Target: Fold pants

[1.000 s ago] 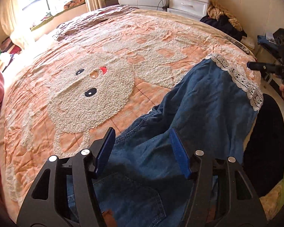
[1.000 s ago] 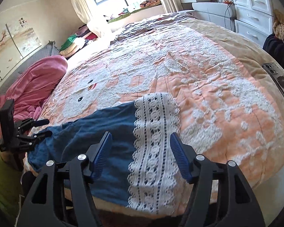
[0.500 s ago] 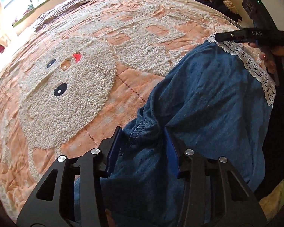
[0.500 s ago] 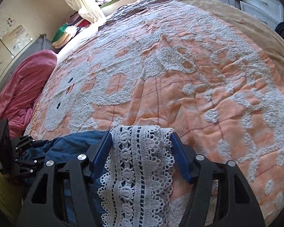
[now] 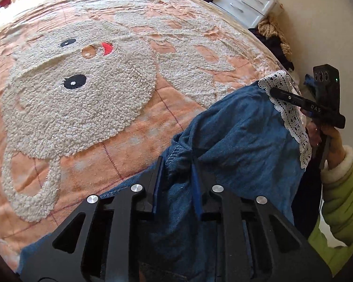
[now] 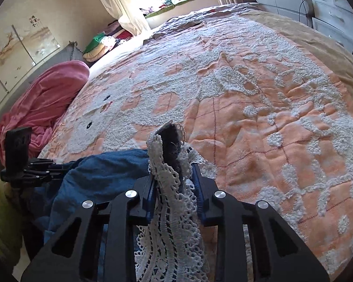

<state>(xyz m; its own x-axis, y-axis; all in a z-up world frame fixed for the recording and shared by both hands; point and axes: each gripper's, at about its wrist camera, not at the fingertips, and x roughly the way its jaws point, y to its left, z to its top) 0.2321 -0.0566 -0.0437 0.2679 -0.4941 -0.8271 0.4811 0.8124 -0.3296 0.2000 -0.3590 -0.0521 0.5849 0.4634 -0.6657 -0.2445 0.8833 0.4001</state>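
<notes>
Pants: the blue denim pants (image 5: 242, 136) lie along the near edge of the bed (image 5: 129, 129), partly hanging over it, one end in each of my grippers.
Left gripper: my left gripper (image 5: 177, 164) is narrowed onto a bunched fold of denim at a stitched seam, which I take for the waist end; I hold it there so that end cannot slide.
Right gripper: my right gripper (image 6: 174, 166) is clamped on the white lace hem (image 6: 169, 211) of the leg, with lace and a dark bit of cloth poking up between the pads; pinching the hem gives me a firm corner to carry.
Why both ends: with each end held, I can probably stretch the cloth flat or bring hem to waist.
Cloth between: it sags in soft wrinkles, not taut.
Bed: the orange quilt with its fluffy cartoon face (image 5: 77, 82) offers broad room beyond the pants to lay the fold.
Risk: the lace looks loose-woven and may snag or slip.
</notes>
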